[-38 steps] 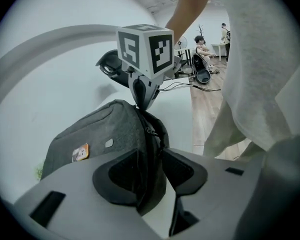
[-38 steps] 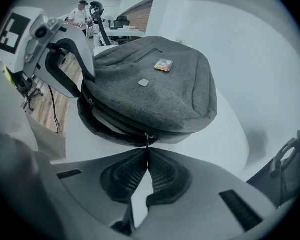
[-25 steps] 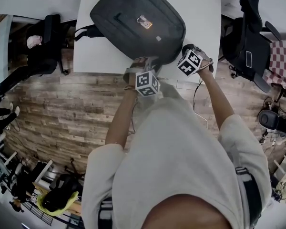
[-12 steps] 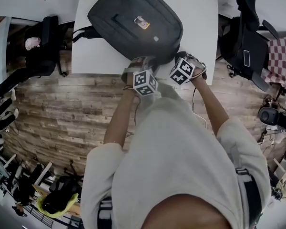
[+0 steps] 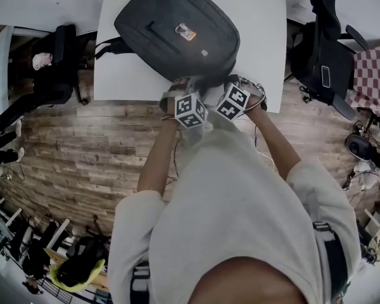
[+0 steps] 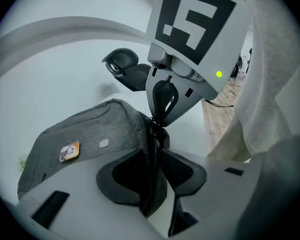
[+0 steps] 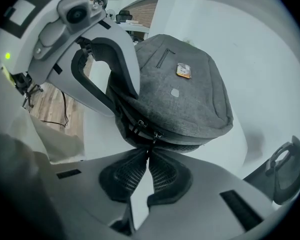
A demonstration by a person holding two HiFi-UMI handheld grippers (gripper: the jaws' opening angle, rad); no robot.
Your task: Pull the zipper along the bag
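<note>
Head view: a dark grey fabric backpack (image 5: 177,33) lies flat on a white table (image 5: 123,78), with a small orange label (image 5: 185,31) on its upper face. Both grippers are at its near edge, close to the table border. The left gripper (image 5: 182,86) and the right gripper (image 5: 233,82) stand just beside each other.

Left gripper view: the near corner of the backpack stands upright between the two dark pads (image 6: 125,176). The jaws are partly spread and they pinch this fold of fabric from both sides.

Right gripper view: the jaws are almost together. Their tips pinch a small metal zipper pull (image 7: 152,140) that hangs from the lower seam of the backpack, and they are just beginning to open. The rest of the backpack lies beyond the jaws.
</note>
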